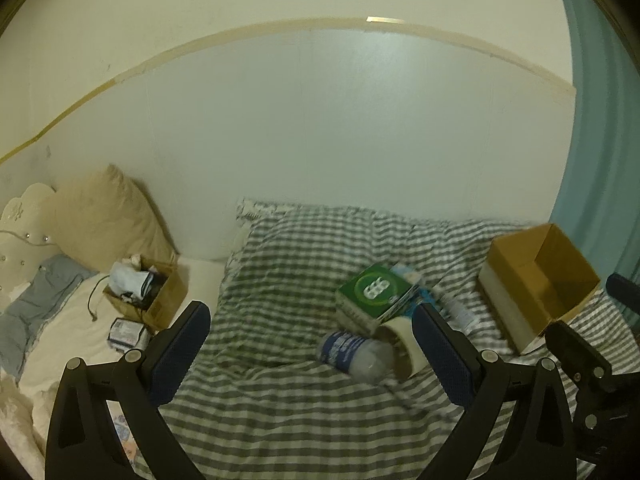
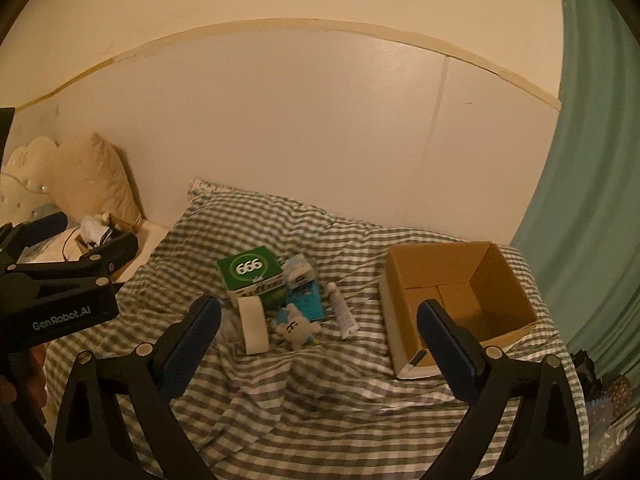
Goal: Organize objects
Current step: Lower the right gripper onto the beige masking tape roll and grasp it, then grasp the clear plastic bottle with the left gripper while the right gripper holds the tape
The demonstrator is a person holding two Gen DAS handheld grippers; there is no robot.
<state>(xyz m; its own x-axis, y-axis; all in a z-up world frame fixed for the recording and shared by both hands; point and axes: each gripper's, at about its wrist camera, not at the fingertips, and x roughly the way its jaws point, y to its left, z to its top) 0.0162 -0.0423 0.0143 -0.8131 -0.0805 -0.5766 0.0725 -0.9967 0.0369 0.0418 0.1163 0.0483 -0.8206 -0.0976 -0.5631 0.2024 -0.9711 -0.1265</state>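
Your left gripper (image 1: 312,336) and right gripper (image 2: 320,328) both gape wide, empty, above the bed (image 2: 304,392); green box (image 2: 250,270) near carton (image 2: 460,300).

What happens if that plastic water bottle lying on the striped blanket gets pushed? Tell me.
The water bottle lies on its side, so it would probably roll, though the rumpled striped blanket may stop it. It leans against the tape roll, which might shift. It looks light and crushable.

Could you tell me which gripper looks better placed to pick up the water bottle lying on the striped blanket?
Left, probably. The left gripper is open with the water bottle lying just ahead between its fingers; the right gripper faces the tape roll and plush toy.
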